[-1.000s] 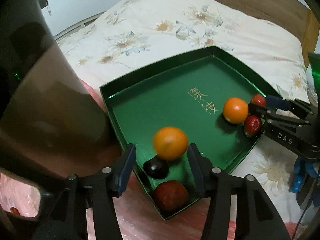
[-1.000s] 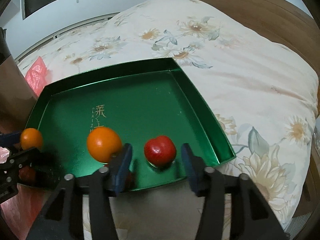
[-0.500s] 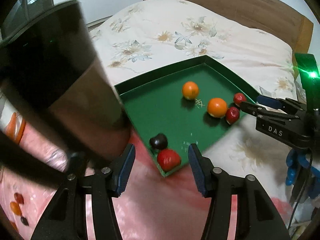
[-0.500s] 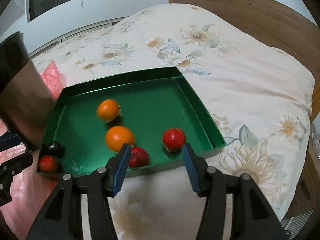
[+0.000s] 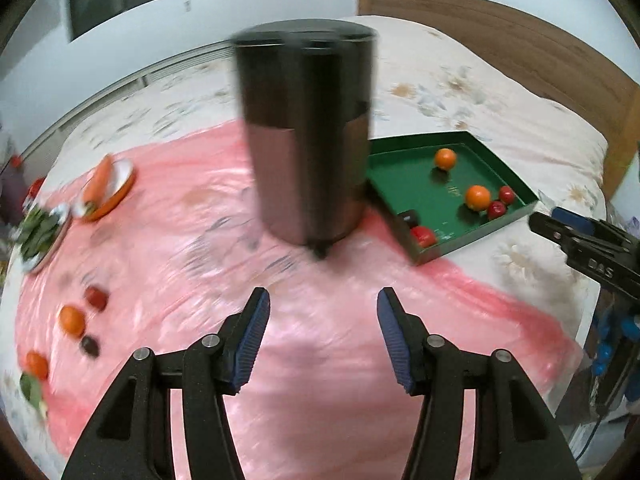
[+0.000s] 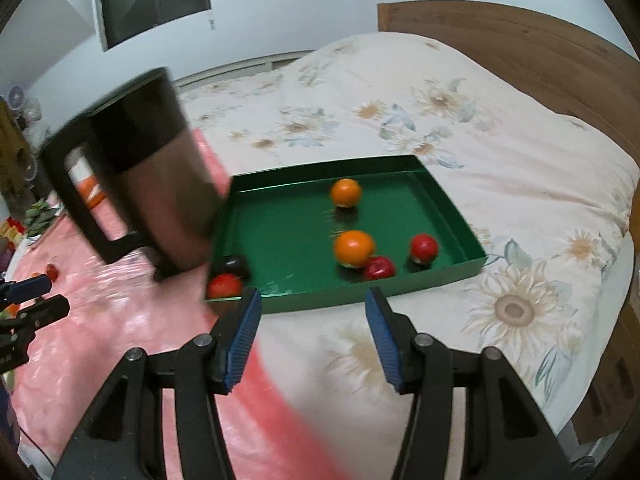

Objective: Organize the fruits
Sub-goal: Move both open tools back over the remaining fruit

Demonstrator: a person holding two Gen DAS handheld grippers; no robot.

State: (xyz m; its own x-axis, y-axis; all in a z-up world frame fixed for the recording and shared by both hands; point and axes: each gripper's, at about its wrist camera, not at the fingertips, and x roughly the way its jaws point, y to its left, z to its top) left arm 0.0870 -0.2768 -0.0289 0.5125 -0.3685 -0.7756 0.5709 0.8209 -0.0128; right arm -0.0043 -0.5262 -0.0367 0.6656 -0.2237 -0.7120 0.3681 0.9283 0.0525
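On the flowered bedspread, at about one o'clock from my left camera, I see the green tray lying flat with its near-left corner over the edge of a pink plastic sheet. In my right view the tray fills the twelve o'clock area. Inside it I count six fruits: a small orange toward the far side, a larger orange nearer me, a red fruit touching that larger orange at its four o'clock, another red fruit just beside them toward the right wall, and in the near-left corner a dark plum-like fruit with a red one touching it at seven o'clock.

A tall dark canister with a handle stands upright on the pink sheet, just beside the tray's left wall.

At nine o'clock in my left view, well apart from the tray, loose fruits lie on the sheet: a red one, an orange one, a dark one and another orange one. Farther at ten o'clock sits a plate with a carrot and a dish of greens; all are blurred.

My left gripper hangs over bare pink sheet, its jaws opening with nothing between them. My right gripper hovers over the bedspread just short of the tray's near wall, its jaws opening too and empty.
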